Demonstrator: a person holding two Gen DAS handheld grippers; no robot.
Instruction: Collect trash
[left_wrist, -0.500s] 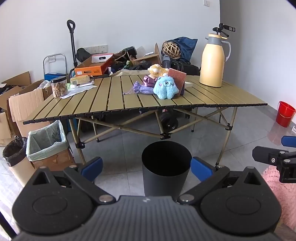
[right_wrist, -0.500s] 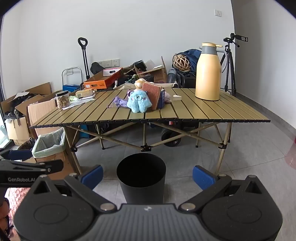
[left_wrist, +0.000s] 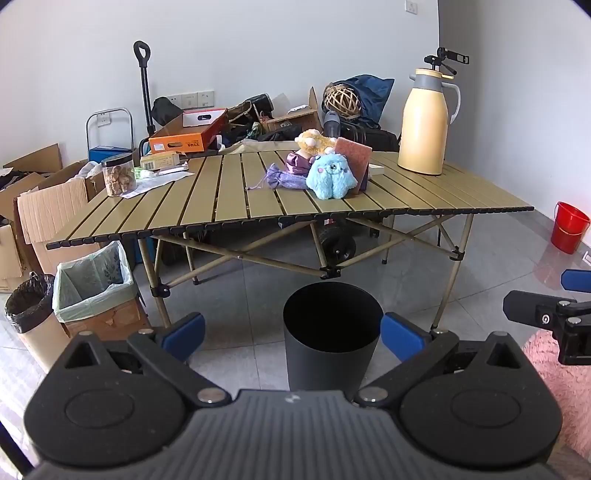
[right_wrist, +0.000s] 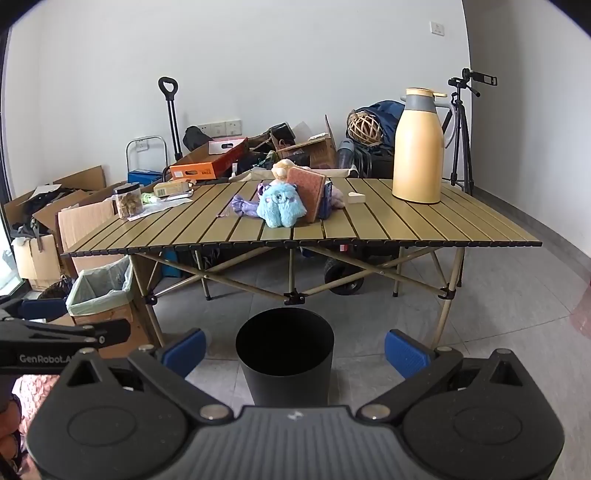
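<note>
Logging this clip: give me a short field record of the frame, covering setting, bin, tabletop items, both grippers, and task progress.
setting: folding slatted table in a cluttered room
bin: black bin on the floor before the table, upright
tabletop: blue plush toy, yellow thermos, snack jar, papers
left gripper: jaws wide open, nothing held
right gripper: jaws wide open, nothing held
progress: nothing picked up yet

Both cameras sit low, each behind its own jaws, and look forward and a little downward across the floor to the desk (left_wrist: 229, 206). The left view stands more to the left; the right view stands more to the right. Both share the black bin (left_wrist: 332, 343) close in front, the desk behind it and the white wall (left_wrist: 258, 48). Each view catches the other gripper at its edge.
</note>
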